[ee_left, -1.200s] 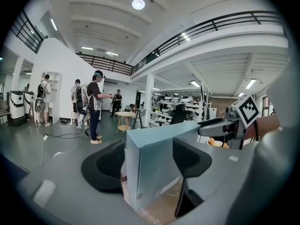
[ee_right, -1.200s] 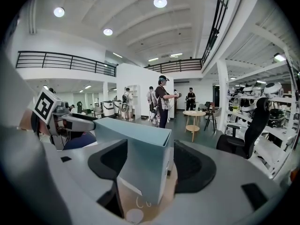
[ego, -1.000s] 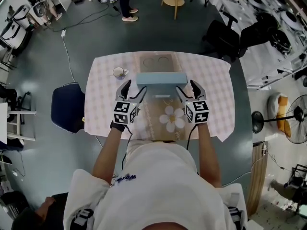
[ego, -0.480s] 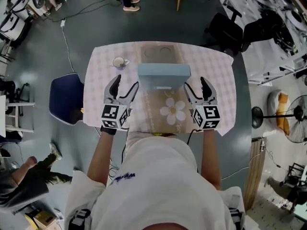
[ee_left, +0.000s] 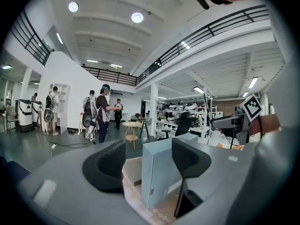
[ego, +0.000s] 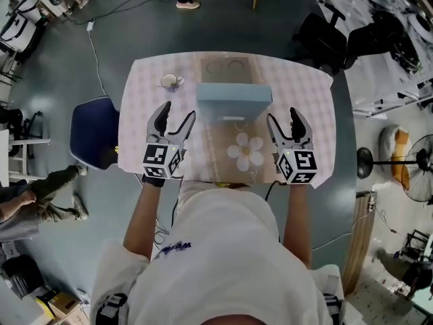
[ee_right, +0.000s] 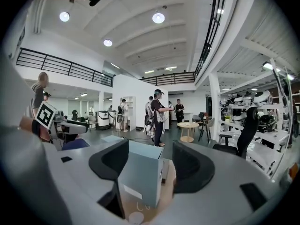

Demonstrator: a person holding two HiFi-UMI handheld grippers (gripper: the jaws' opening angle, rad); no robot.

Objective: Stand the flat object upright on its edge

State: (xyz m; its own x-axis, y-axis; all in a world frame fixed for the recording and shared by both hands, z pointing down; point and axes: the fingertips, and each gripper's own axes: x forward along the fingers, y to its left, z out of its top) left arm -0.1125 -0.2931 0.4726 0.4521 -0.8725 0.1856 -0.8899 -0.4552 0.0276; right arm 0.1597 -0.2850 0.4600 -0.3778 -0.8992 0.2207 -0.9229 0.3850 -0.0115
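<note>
A flat pale-blue box [ego: 234,99] stands upright on its long edge on a brown mat with a white flower [ego: 245,151]. It also shows as the blue box [ee_left: 165,168] in the left gripper view and the blue box [ee_right: 140,175] in the right gripper view. My left gripper [ego: 174,120] is open, off the box's left end and nearer me. My right gripper [ego: 286,124] is open too, off the right end. Neither touches the box; nothing lies between either pair of fingers.
The table [ego: 145,100] has a pink checked cloth. A white cup [ego: 169,81] stands at its far left. A tan tray with two round hollows [ego: 225,67] lies behind the box. A dark blue chair [ego: 95,141] stands left of the table. People stand across the hall.
Both grippers have drawn back from the box's ends and moved apart, towards me. The box stays upright by itself.
</note>
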